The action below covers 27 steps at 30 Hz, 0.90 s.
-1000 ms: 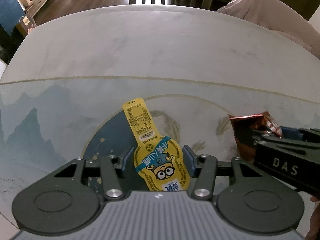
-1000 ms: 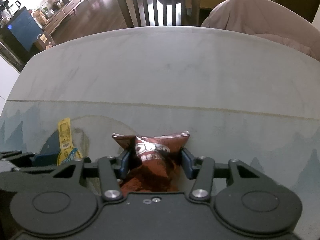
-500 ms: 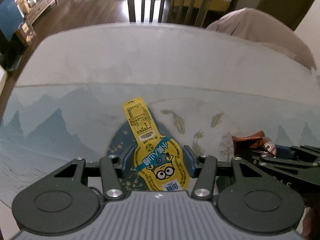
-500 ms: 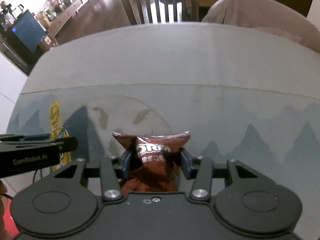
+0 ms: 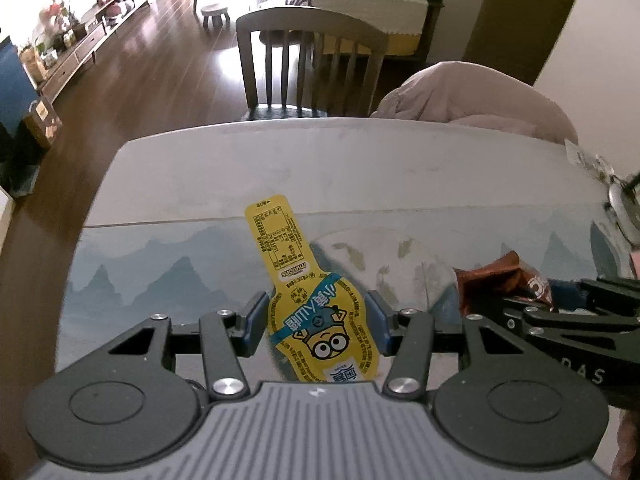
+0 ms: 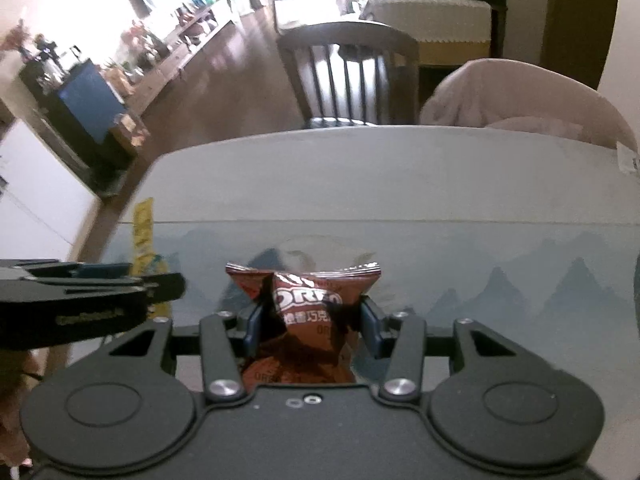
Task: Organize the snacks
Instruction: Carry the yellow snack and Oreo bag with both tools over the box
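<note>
Gripping yellow pouch (image 5: 316,320) left, apparently Oreo bag (image 6: 306,308) right.

yellow pouch (image 5: 320,312), blue band, cartoon face; brown Oreo bag (image 6: 306,304); table (image 5: 360,168) grey, blue mountain print

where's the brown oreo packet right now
The crinkly brown Oreo snack packet is clamped in the right hand-held gripper, above the mountain-print table; in the left wrist view it shows at the right edge.

Two wrist views, table (image 5: 360,168) shared
</note>
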Motion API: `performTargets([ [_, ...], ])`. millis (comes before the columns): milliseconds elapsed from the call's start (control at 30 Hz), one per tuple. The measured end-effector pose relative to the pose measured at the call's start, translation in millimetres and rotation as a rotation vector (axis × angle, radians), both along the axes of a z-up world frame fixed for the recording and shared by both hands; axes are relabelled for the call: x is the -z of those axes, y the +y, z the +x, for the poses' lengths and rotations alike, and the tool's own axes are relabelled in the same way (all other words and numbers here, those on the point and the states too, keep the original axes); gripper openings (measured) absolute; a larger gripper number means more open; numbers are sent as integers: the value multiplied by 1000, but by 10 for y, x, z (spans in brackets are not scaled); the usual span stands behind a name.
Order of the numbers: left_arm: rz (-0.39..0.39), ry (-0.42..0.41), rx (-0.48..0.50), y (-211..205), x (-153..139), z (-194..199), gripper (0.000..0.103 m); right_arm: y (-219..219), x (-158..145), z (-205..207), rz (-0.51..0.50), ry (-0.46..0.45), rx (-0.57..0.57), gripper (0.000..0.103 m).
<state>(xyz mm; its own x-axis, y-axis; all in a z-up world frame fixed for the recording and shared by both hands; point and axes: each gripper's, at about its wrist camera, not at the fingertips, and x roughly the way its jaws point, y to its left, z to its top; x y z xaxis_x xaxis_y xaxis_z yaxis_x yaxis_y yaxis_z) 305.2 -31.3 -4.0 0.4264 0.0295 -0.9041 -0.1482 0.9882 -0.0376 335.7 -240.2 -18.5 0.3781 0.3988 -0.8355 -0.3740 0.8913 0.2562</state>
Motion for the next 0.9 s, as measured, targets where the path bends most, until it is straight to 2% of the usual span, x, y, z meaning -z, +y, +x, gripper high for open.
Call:
performTargets([
  [233, 21, -13, 54, 142, -284, -461, 51, 179, -342, -434, 42, -30, -43, 46],
  [500, 19, -3, 83, 361, -412, -958, 51, 423, -430, -833, 40, -39, -93, 46],
  [900, 7, 89, 120, 588, -89, -1603, 51, 711, -149, -1412, 16, 31, -131, 46],
])
